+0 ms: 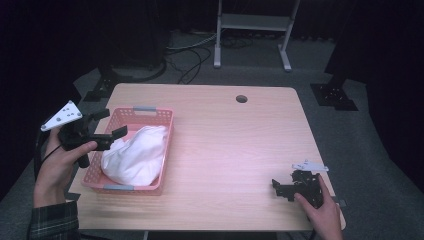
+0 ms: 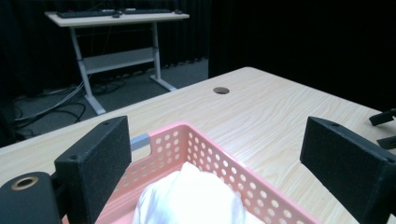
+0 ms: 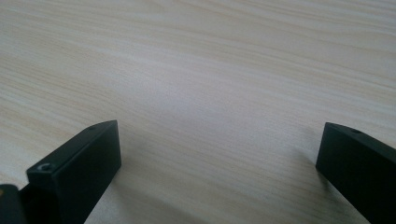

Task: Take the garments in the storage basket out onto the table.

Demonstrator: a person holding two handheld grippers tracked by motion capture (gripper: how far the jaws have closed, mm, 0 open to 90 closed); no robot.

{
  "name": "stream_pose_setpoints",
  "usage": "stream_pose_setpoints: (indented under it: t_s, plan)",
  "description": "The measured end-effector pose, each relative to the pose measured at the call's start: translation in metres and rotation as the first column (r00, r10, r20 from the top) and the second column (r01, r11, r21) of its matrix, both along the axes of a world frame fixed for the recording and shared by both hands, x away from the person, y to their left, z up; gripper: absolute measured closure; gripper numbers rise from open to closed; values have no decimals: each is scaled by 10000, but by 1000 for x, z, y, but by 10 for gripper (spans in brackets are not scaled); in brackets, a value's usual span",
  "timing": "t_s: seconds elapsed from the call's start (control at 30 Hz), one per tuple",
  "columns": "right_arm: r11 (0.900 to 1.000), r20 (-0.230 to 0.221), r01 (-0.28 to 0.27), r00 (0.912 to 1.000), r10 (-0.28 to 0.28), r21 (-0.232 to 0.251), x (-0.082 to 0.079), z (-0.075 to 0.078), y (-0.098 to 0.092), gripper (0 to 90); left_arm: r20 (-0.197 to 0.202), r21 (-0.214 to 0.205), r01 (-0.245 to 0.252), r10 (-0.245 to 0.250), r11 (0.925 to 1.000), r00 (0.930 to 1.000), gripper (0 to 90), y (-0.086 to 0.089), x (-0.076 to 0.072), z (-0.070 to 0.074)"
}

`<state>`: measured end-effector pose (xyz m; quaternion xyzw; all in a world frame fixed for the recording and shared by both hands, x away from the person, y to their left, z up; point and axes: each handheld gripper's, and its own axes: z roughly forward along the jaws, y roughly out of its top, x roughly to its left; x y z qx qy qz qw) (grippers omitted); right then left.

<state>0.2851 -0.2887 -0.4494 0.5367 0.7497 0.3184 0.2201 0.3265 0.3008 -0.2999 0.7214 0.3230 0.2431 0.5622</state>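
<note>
The left gripper [image 1: 102, 129], jaws wide and empty, hovered at the nine o'clock edge of the pink basket [image 1: 150, 116]; closing there risked catching the basket wall along with the white cloth [image 1: 134, 155] heaped inside. The cloth lay just beyond and below the jaws. The right gripper [image 1: 281, 188], also wide and empty, rested near the table's [image 1: 230, 140] five o'clock corner.

cloth [image 1: 134, 154] in basket [image 1: 145, 111], basket on table [image 1: 235, 145] left

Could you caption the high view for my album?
Left tool open over white cloth in pink basket; right tool open on table.
</note>
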Motion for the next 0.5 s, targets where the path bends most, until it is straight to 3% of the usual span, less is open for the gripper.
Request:
stream_pose_setpoints:
  t_s: [0.5]
  plan:
    - [10000,0,1,10000,-1,2,0,0,0,0,-521,492,-91,117,9987,9986,83,-5,5,-7]
